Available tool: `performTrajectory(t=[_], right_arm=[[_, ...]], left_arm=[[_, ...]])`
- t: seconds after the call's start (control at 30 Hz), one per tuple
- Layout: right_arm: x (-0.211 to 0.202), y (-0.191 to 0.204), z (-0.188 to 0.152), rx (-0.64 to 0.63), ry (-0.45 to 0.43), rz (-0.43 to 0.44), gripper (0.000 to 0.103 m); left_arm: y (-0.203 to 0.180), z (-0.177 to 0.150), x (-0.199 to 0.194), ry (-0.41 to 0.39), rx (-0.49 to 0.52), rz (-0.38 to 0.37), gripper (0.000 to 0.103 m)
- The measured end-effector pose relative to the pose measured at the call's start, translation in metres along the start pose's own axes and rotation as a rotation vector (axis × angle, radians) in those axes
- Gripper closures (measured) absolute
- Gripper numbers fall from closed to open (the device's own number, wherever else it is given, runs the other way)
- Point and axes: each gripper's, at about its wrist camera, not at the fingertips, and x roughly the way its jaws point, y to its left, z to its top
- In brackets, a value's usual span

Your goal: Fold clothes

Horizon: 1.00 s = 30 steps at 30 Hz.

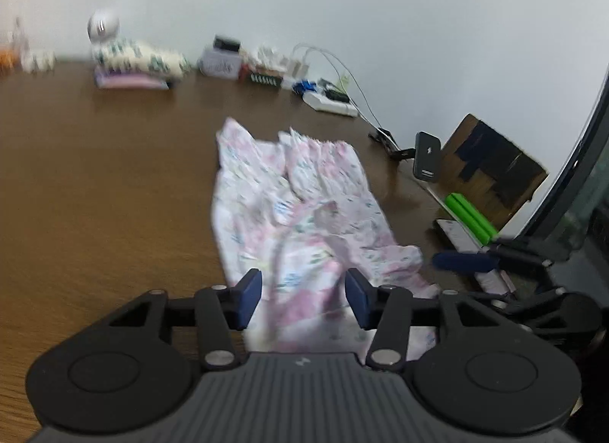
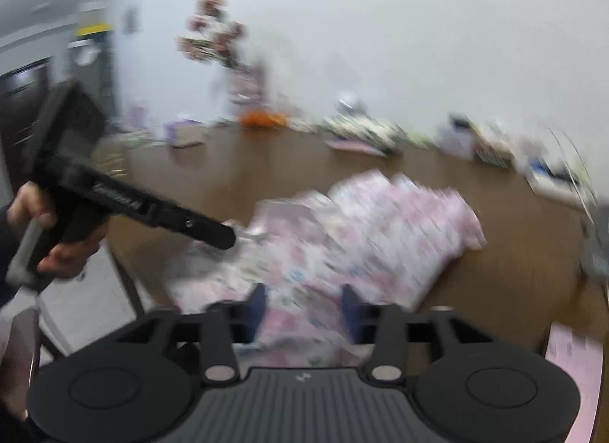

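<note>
Both our grippers, left [image 1: 302, 298] and right [image 2: 302, 309], gape wide over the floral garment [image 1: 304, 207].
Folded clothes [image 1: 137, 62], cables [image 1: 342, 73] and cardboard [image 1: 491, 168] crowd our table's [image 1: 95, 176] far edge.

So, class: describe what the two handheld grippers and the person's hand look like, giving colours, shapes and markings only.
Each gripper, left gripper and right gripper, has a black ribbed body with a small pale logo, two round black discs, black linkage bars with silver pivots, and navy-blue fingertip pads. From outside, the left one shows a long black body with blurred white lettering. The bare hand grips its handle.
</note>
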Motion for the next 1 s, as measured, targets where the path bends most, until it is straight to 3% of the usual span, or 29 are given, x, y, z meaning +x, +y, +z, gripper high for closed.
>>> performTrajectory(t=[0.13,0.3,0.4,0.43,0.6,0.77,0.87,1.0], right_arm=[[0.014,0.028,-0.002,-0.154,-0.001,0.1,0.056],[0.038,0.036,-0.013,-0.242,0.057,0.095,0.055],[0.031,0.038,-0.016,-0.269,0.057,0.124,0.038],[0.03,0.04,-0.02,-0.293,0.069,0.126,0.036],[0.032,0.047,-0.037,-0.385,0.106,0.076,0.038],[0.024,0.041,-0.034,-0.34,0.103,0.079,0.063],[0.019,0.038,-0.032,-0.325,0.114,0.11,0.08],[0.013,0.03,-0.029,-0.303,0.123,0.151,0.09]], left_arm=[[-0.002,-0.01,0.002,0.027,-0.002,0.03,0.054],[-0.004,-0.019,0.017,0.083,-0.024,0.105,0.055],[-0.004,-0.02,0.019,0.083,-0.027,0.122,0.055],[-0.005,-0.02,0.02,0.085,-0.022,0.124,0.055],[-0.007,-0.019,0.022,0.093,-0.012,0.122,0.055],[-0.009,-0.024,0.005,0.037,-0.019,0.111,0.056],[-0.019,-0.028,-0.023,-0.062,0.06,0.097,0.053],[-0.047,-0.041,-0.056,-0.19,0.279,0.136,0.027]])
